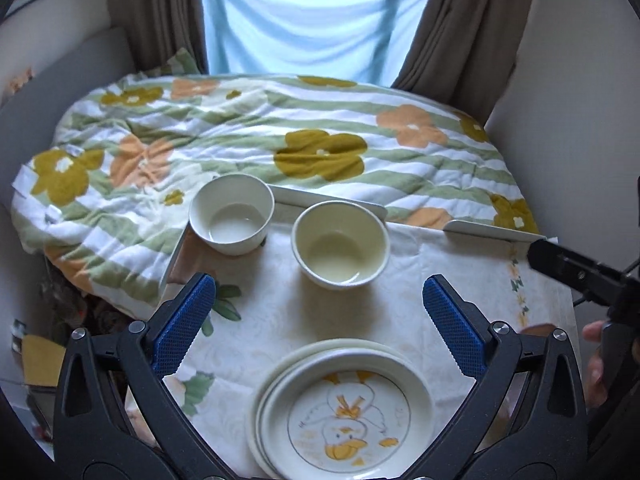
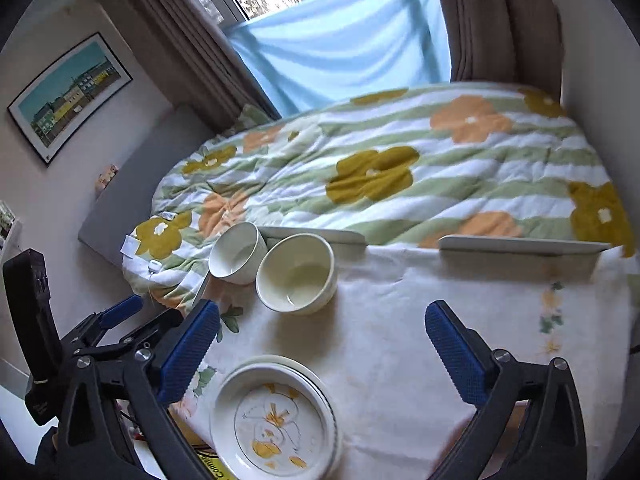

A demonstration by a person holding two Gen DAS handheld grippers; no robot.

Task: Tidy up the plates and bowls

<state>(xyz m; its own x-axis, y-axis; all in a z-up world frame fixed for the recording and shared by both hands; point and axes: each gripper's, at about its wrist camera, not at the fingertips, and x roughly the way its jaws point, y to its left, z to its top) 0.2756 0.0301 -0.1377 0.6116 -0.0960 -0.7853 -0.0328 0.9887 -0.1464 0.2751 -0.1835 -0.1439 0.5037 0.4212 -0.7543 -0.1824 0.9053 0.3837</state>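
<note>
Currently, from the left wrist view, the left gripper [image 1: 319, 294] stands spread wide and empty above the cream floral tablecloth [image 1: 440, 280]. A stack of white round plates topped by a duck-printed plate [image 1: 348, 412] lies near between its blue pads. Two white ceramic bowls, the left bowl [image 1: 232, 218] and the right bowl [image 1: 341, 244], sit apart beyond.

From the right wrist view, the right gripper [image 2: 322, 330] is likewise spread, holding nothing; the bowls look touching here, stack at lower left.

Colours and patterns on show

Two plain cream round ceramic bowls [image 1: 232, 219] [image 1: 341, 245]; white round plate [image 1: 347, 416] showing an orange-and-yellow duck drawing; quilted bedspread [image 1: 256, 136] displaying green-white stripes, mustard and peach flowers; cream floral tablecloth [image 1: 404, 300]; blue gripper pads [image 1: 454, 326].
</note>
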